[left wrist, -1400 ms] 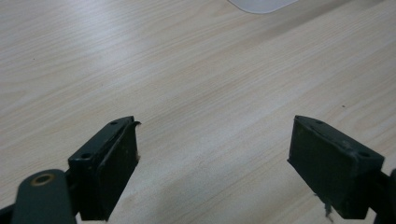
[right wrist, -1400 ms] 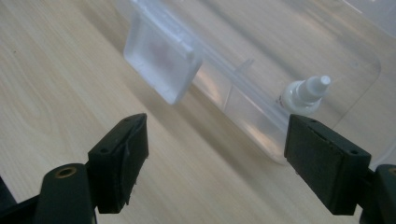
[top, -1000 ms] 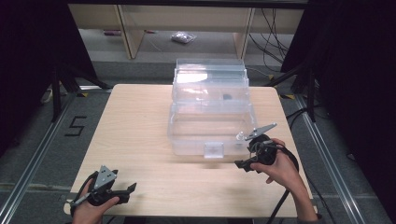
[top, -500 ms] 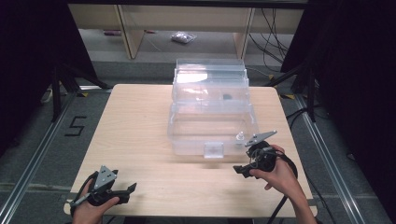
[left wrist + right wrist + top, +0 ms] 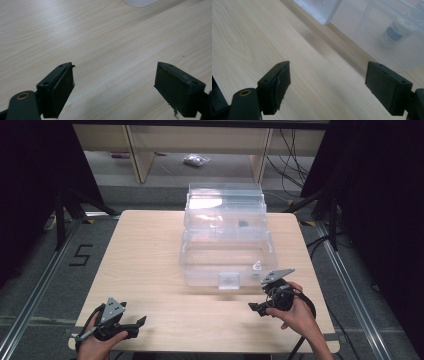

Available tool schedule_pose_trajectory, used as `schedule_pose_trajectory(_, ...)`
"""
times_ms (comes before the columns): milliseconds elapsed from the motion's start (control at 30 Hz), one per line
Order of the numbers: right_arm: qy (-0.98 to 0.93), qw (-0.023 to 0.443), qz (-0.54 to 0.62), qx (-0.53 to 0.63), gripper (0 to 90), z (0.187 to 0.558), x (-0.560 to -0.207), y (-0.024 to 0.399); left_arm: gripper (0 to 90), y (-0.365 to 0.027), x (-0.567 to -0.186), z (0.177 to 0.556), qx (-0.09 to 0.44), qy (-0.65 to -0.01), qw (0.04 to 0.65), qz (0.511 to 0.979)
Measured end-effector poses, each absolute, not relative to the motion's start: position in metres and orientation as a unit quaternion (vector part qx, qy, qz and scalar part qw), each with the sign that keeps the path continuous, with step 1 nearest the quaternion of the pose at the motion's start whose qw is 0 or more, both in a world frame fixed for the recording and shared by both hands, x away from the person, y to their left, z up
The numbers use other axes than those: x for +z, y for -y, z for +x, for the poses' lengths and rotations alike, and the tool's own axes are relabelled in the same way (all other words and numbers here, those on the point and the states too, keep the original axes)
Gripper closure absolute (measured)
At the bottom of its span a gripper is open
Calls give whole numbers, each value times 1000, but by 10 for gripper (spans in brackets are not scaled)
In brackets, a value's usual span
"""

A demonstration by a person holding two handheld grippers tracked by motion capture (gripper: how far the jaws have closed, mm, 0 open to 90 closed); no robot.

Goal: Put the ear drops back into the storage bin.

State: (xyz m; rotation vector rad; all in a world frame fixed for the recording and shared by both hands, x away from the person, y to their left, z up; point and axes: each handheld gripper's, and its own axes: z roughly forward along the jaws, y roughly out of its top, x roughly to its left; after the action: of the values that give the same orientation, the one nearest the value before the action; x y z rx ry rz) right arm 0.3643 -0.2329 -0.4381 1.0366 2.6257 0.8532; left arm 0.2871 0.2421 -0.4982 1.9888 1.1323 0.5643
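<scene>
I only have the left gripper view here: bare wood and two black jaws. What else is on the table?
Observer: A clear plastic box stands at the table's middle, tiered and open on top.
Operator: Anything inside it?
Observer: A small white bottle stands in the front compartment, near its right corner.
Operator: Where is the other gripper?
Observer: The right gripper is over the wood just in front of the box's right corner, jaws wide apart and holding nothing.
</scene>
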Motion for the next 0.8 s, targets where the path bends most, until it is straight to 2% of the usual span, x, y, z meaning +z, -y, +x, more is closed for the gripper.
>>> schedule_pose_trajectory(33,-881,84,366,287,213,362,-439,232,151,-242,-498,287,222,-444,382,779)
schedule_pose_trajectory(133,-886,86,353,288,212,362,-444,233,151,-242,-498,287,221,-444,382,780)
schedule_pose_trajectory(167,-877,77,380,285,211,358,-446,231,151,-243,-497,287,221,-439,376,786)
schedule_pose_trajectory(267,-879,90,366,292,210,358,-452,232,151,-242,-498,287,222,-444,382,779)
schedule_pose_trajectory(367,-877,76,376,288,208,355,-454,232,151,-243,-498,287,221,-439,377,785)
schedule_pose_trajectory(633,-877,102,351,311,198,351,-467,236,151,-243,-498,287,221,-439,377,785)
schedule_pose_trajectory(667,-876,90,365,301,199,349,-464,237,151,-242,-498,287,220,-441,380,783)
schedule_pose_trajectory(700,-877,104,359,301,199,348,-466,238,151,-242,-498,287,220,-441,381,782)
schedule_pose_trajectory(800,-873,93,369,304,199,346,-470,241,151,-242,-498,287,221,-441,380,783)
